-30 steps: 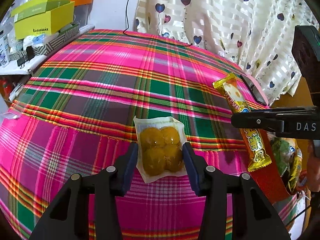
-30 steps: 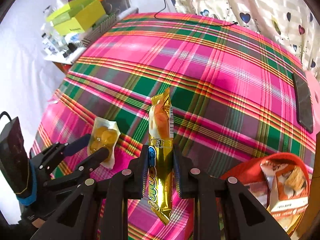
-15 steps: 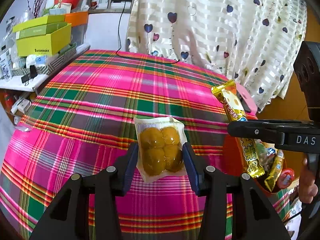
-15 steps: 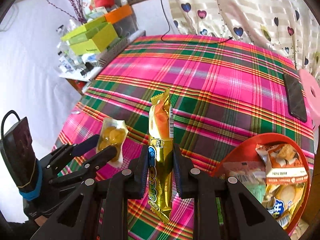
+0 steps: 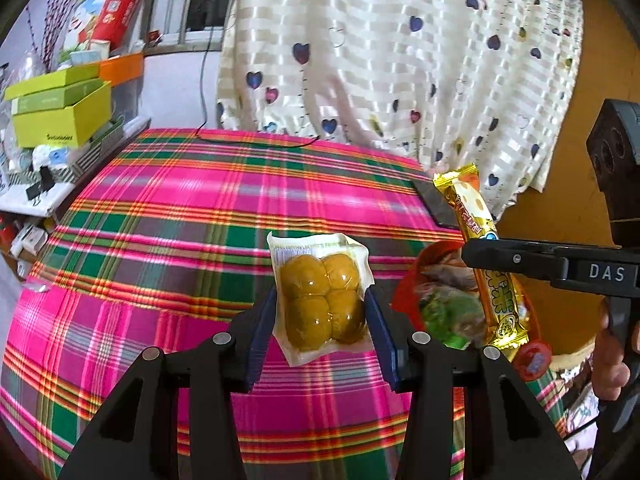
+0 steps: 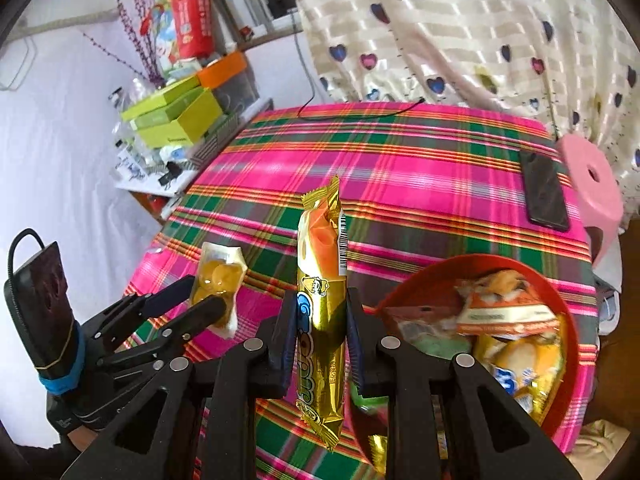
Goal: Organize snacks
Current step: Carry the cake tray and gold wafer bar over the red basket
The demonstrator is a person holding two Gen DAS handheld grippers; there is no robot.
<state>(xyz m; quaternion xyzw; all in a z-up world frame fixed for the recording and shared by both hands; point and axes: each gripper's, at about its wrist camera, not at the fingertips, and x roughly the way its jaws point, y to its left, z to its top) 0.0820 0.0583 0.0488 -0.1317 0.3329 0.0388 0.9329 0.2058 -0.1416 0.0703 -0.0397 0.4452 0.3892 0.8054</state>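
Note:
My left gripper (image 5: 322, 312) is shut on a clear pack of yellow balls (image 5: 322, 300) and holds it in the air above the plaid cloth; the pack also shows in the right wrist view (image 6: 218, 280). My right gripper (image 6: 318, 332) is shut on a long gold snack bar (image 6: 322, 304), held upright; the bar also shows in the left wrist view (image 5: 480, 256). A red bowl (image 6: 568, 344) with several snack packs sits at the table's near right corner, just right of the bar. In the left wrist view the bowl (image 5: 404, 300) lies between the two grippers.
The table wears a pink and green plaid cloth (image 5: 200, 208). A black phone (image 6: 544, 192) lies near its right edge, a black cable (image 6: 360, 110) at the back. A pink stool (image 6: 592, 184) stands right of the table. Green boxes (image 6: 176, 116) are stacked on a shelf at left. A heart-patterned curtain (image 5: 400, 60) hangs behind.
Both grippers have risen, each keeping its snack. The pack of yellow balls has left the cloth. The red bowl has come more fully into view beside them.

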